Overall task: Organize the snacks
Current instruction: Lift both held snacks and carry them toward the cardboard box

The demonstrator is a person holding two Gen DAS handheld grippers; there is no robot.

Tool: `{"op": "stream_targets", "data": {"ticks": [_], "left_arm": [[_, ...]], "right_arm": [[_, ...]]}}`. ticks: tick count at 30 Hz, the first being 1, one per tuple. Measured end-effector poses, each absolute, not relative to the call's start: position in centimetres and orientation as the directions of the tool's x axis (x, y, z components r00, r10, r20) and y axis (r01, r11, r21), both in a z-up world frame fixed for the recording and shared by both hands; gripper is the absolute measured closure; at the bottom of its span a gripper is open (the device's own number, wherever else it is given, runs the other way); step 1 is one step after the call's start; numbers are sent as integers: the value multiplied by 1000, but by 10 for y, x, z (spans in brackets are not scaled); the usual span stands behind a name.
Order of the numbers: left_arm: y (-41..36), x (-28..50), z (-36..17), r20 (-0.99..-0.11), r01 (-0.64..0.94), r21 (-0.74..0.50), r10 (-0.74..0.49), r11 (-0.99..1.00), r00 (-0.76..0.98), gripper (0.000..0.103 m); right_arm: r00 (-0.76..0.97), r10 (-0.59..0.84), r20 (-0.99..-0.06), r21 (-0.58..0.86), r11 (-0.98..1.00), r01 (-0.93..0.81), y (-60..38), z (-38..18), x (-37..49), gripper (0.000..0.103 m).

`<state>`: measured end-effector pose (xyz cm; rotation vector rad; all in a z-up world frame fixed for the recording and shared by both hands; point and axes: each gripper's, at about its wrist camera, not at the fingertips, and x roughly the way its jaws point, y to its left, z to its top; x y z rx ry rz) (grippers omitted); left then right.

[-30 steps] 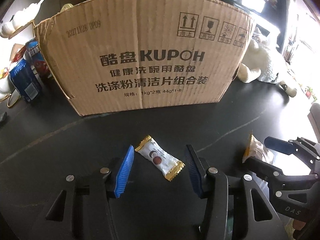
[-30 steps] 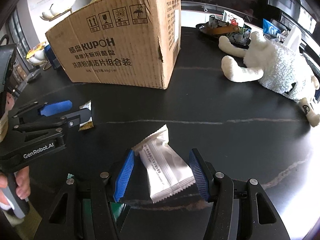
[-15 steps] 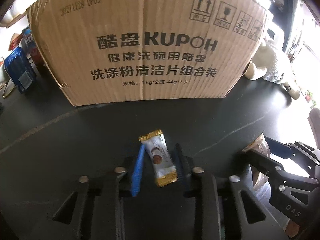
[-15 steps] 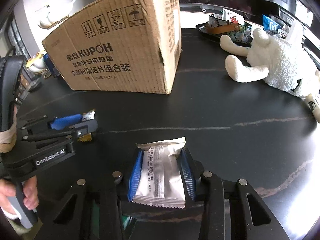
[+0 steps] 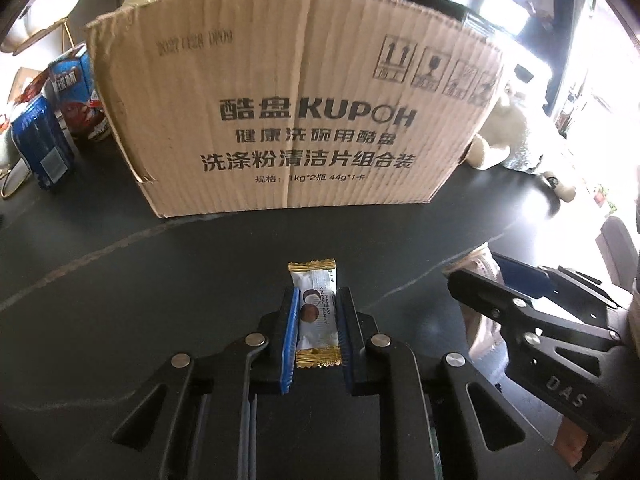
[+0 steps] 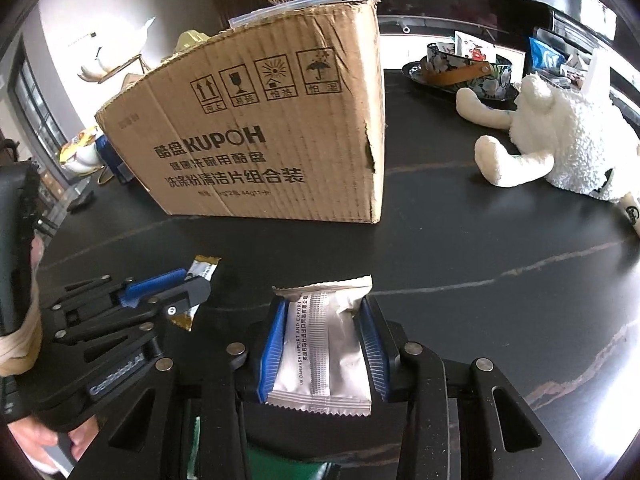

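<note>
Left gripper of mine clamps the gold-ended candy, long axis toward 12 o'clock, where the cardboard box stands; right gripper pinches a silver snack packet.

One cardboard box, two snack packets, one plush toy, two tools

both grippers clamped, side by side before the cardboard box

left gripper closed on the small candy, blue pads pressing its two long sides, fingers aimed straight at the cardboard box. right gripper closed on the silver packet, pads against both edges, aimed at the near right corner of that box. seen from the right wrist, left gripper level, just left of the right one. bare fingers wrapped round the left handle.
</note>
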<state>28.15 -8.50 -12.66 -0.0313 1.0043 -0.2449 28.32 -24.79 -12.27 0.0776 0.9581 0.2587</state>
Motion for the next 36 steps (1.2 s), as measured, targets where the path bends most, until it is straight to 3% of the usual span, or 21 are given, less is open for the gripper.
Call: {"op": "stream_targets", "data": {"ticks": [36], "left_arm": [[-31,235,20,-604,241,-103,-253,965,755,84]], "right_arm": [[759,234,-608,126,972,-198,-191,5,239,64]]}}
